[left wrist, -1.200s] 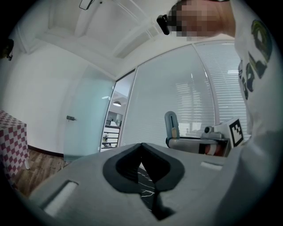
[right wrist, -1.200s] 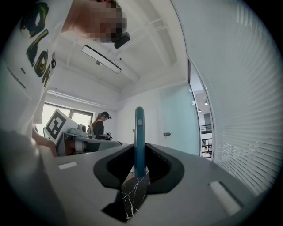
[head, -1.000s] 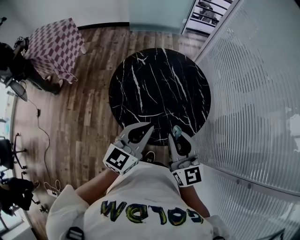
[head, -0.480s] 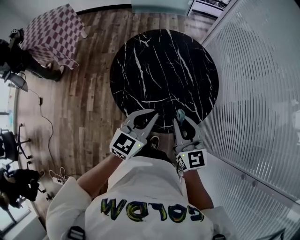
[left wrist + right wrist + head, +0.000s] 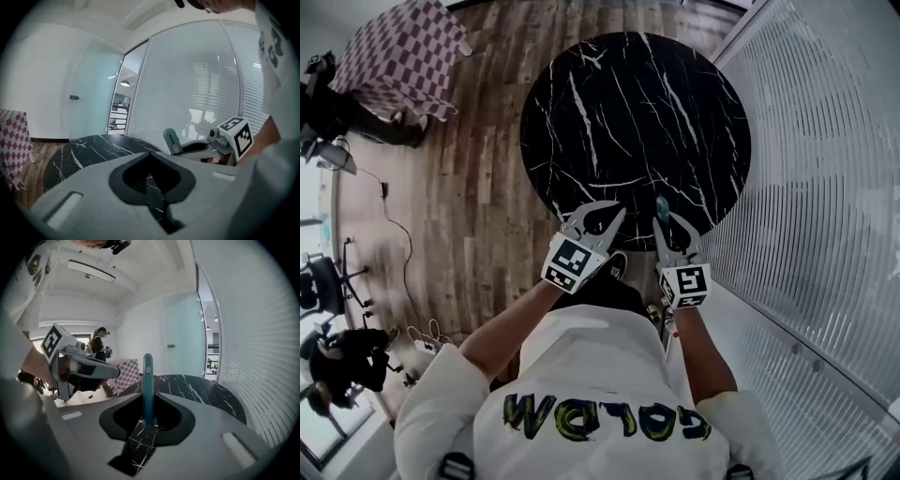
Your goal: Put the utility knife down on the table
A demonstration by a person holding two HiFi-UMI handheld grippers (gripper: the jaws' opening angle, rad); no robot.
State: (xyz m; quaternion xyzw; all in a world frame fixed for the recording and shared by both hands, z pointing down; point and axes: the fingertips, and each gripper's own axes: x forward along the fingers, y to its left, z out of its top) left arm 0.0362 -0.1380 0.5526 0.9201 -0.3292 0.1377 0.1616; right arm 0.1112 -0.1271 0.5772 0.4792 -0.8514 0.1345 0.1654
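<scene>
The utility knife (image 5: 662, 205) is teal and slim, and it stands upright between the jaws of my right gripper (image 5: 662, 221), which is shut on it. In the right gripper view the utility knife (image 5: 148, 376) rises out of the right gripper (image 5: 148, 398) above the round black marble table (image 5: 199, 386). My left gripper (image 5: 616, 211) is beside it on the left, shut and holding nothing. Both hover at the near rim of the table (image 5: 628, 112). The left gripper view shows the left gripper (image 5: 149, 154), with the knife (image 5: 171, 140) to its right.
A table with a checked cloth (image 5: 394, 66) stands on the wooden floor (image 5: 478, 187) at the upper left. A slatted glass wall (image 5: 825, 187) runs along the right. A person (image 5: 337, 370) and cables are at the lower left.
Both grippers have come down and forward to the table's near rim, the right one still gripping the knife. The table now looks larger in the head view.
</scene>
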